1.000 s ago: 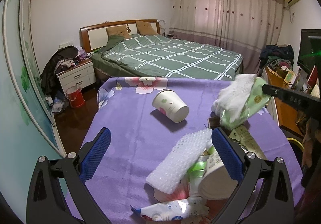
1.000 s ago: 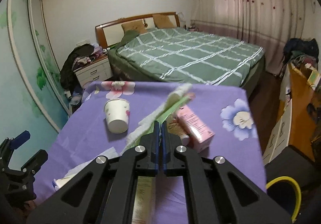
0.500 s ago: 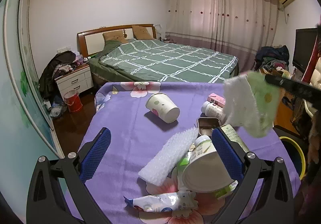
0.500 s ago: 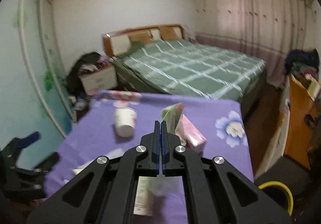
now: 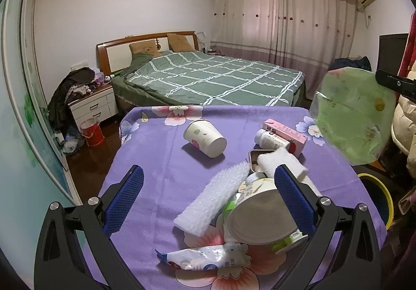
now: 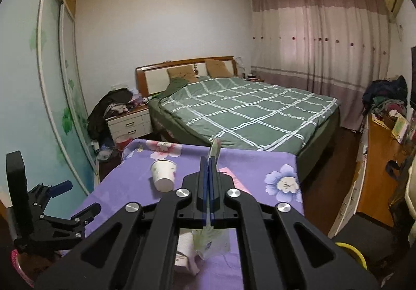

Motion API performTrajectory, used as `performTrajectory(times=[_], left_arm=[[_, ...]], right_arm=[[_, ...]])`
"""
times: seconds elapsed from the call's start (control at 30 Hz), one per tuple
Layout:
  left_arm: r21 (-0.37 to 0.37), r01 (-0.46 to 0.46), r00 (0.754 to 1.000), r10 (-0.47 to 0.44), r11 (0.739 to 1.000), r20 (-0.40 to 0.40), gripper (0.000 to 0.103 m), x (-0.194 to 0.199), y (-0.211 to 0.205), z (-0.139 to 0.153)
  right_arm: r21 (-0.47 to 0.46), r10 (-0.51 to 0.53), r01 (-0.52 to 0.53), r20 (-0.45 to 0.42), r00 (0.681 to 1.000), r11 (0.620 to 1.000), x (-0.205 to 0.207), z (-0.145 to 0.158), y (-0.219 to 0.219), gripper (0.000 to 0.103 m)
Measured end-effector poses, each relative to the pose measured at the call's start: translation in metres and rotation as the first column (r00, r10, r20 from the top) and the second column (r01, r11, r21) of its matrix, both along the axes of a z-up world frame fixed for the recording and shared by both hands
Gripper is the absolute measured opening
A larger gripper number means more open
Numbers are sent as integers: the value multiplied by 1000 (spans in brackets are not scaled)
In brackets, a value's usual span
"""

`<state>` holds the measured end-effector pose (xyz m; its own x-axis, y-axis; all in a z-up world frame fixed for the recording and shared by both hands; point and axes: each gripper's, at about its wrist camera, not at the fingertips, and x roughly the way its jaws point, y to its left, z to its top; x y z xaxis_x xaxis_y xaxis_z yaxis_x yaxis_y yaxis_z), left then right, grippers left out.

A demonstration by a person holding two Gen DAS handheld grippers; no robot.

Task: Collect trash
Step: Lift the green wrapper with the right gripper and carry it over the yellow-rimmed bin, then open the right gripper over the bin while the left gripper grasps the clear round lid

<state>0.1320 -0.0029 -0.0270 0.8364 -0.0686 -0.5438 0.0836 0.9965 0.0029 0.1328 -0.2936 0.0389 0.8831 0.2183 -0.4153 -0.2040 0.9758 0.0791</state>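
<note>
Green wrapper pinched in your right tool, clear of the cluttered surface.

Your right tool (image 6: 209, 160) is clamped tight on the green wrapper (image 5: 351, 115), held above the surface's (image 5: 156, 160) right edge, near the yellow-rimmed bin (image 5: 379, 196). Your left tool (image 5: 208, 196) gapes wide, empty, over bubble wrap (image 5: 215, 199), a tipped tub (image 5: 260, 217) and a packet (image 5: 208, 258). A paper cup (image 5: 205, 137) lies mid-surface; open cloth lies left. The bin is mostly cut off.

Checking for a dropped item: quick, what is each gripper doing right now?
Left gripper: open, holding nothing, above the trash on the table.
Right gripper: shut on the green wrapper, lifted off the table.
</note>
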Motion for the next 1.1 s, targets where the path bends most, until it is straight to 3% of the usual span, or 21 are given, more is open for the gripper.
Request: performTrajectory(times=[0.17,0.43,0.9,1.0,1.1], left_arm=[[2,20,1000,-20,1000,4,99,-6,-7,3],[9,65,997,-65,998,-31,99,-13,-24,-12],[2,155,982,-154,988,-109,99,-28,-50,-41],[12,160,981,-158,987,-116,99,-29,-54,-42],[18,169,978,-166,985,-128,99,-27,-56,-43]], right_arm=[[9,-81,81,-14,997,997,-16,-7,-37,1],[24,-234,237,-87,968,971,-50,-44,-106,1],[-17,-463,476,-262,847,879,-59,-129,-205,1],[-17,-479,497,-298,826,867,-52,-145,-214,3],[-6,-476,500,-317,821,866,-51,-154,-217,12]])
